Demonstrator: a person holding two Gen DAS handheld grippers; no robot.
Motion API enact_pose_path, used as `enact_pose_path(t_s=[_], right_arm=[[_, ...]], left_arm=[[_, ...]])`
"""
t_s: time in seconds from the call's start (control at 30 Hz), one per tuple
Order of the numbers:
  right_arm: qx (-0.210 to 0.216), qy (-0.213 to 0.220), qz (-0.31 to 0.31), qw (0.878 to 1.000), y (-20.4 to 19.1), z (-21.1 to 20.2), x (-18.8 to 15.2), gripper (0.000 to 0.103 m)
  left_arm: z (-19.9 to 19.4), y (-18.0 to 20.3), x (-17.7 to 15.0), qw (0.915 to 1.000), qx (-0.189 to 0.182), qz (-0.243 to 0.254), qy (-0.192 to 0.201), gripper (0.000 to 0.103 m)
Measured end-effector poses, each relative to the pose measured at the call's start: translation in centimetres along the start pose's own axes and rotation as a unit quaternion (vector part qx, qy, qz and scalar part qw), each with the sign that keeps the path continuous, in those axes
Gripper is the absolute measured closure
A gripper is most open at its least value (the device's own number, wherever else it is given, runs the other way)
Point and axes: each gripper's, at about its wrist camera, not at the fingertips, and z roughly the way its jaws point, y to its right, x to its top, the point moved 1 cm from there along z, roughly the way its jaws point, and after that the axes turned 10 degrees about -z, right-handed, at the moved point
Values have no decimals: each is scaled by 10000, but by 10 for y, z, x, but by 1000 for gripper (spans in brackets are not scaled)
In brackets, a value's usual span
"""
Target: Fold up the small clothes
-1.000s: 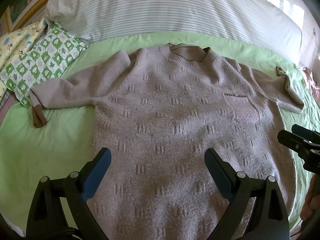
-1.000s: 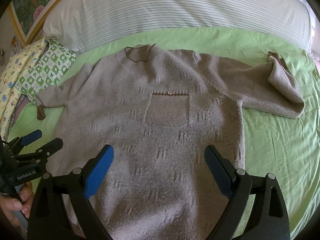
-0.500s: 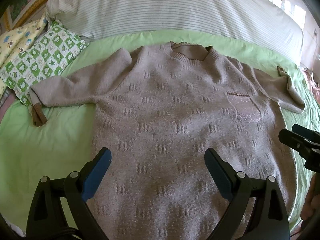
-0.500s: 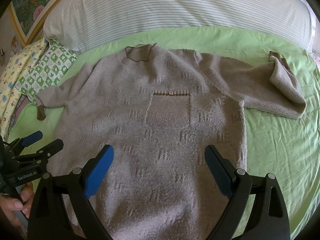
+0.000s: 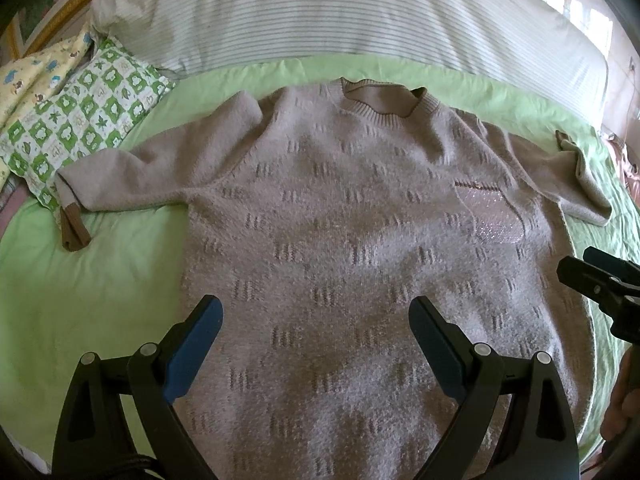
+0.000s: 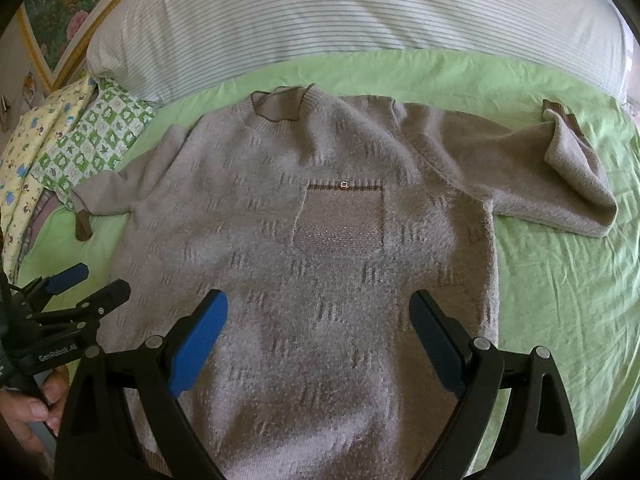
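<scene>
A taupe knit sweater [image 5: 340, 240] [image 6: 320, 248] lies flat, front up, on a green bed sheet, neck away from me. Its chest pocket [image 6: 340, 220] has a small button at the top. The left sleeve [image 5: 132, 176] stretches out to a brown cuff [image 5: 72, 228]. The right sleeve [image 6: 552, 176] is bent back on itself near its cuff [image 6: 560, 114]. My left gripper [image 5: 316, 336] hovers open above the sweater's lower left part. My right gripper [image 6: 318, 332] hovers open above the lower right part. Neither holds anything.
A striped white bolster [image 5: 340, 12] runs across the head of the bed. A green checked pillow [image 5: 80, 128] and a yellow printed cloth [image 5: 32, 76] lie at the far left. Bare green sheet [image 6: 560, 300] shows right of the sweater. A hand [image 6: 28, 412] holds the left gripper.
Both cameras have drifted slightly, and the sweater sits a little lower in the frames. The sweater itself has not moved, and both grippers stay open.
</scene>
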Motion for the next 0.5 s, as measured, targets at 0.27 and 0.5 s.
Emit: enact_pose_path(t_s=[0.27, 0.5], right_arm=[[66, 55, 160, 9998, 13, 0, 2, 11], [-256, 238, 733, 9967, 77, -13, 12, 11]], left_arm=[[6, 4, 5, 10000, -23, -10, -84, 8], [18, 12, 27, 9995, -244, -55, -186, 8]])
